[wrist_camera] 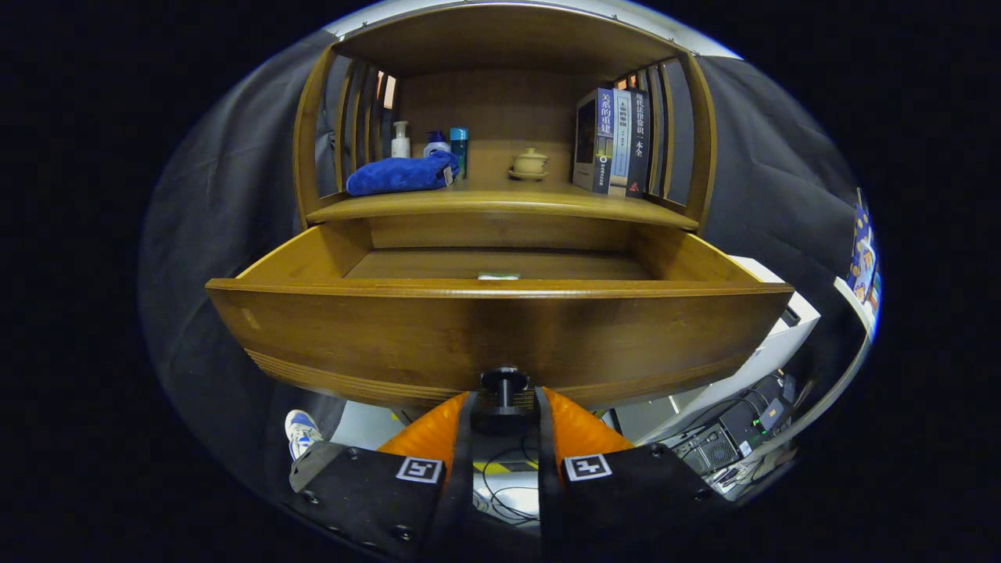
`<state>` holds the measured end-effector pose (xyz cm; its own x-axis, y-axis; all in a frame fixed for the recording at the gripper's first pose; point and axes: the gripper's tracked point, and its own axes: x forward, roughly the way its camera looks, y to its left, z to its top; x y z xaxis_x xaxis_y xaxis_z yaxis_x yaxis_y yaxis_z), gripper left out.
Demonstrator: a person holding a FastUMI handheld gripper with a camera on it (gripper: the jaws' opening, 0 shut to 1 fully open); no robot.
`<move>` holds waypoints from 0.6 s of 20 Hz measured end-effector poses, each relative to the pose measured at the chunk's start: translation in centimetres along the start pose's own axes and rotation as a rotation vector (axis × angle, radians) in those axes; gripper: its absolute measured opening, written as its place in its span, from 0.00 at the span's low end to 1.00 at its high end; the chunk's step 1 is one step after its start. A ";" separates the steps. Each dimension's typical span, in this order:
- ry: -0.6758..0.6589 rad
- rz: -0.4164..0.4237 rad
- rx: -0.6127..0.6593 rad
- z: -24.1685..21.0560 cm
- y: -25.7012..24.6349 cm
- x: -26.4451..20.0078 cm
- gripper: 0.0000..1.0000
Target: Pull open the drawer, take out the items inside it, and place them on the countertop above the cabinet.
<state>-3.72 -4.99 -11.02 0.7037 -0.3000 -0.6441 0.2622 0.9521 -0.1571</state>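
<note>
- Your hand-held gripper (504, 400) is clamped on the drawer knob (504, 381), holding the drawer (500, 332) out.
- A small item (499, 276) inside awaits removal to the desk (500, 205).

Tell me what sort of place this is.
Probably a mock-up room in a recording booth rather than a real home. A wooden cabinet with its drawer pulled open holds books and a teacup, while dark cloth hangs behind. The gripper is shut on the drawer knob.
</note>
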 end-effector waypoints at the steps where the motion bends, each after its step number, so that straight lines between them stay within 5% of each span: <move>1: 0.005 0.000 -0.001 -0.4 0.0 -0.1 0.43; 11: -0.012 0.004 -0.013 -0.4 0.1 0.0 0.44; 12: -0.008 0.007 -0.012 -0.6 0.1 -0.1 0.50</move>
<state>-4.16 -4.87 -11.39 0.7108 -0.2933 -0.6394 0.2492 0.9550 -0.1610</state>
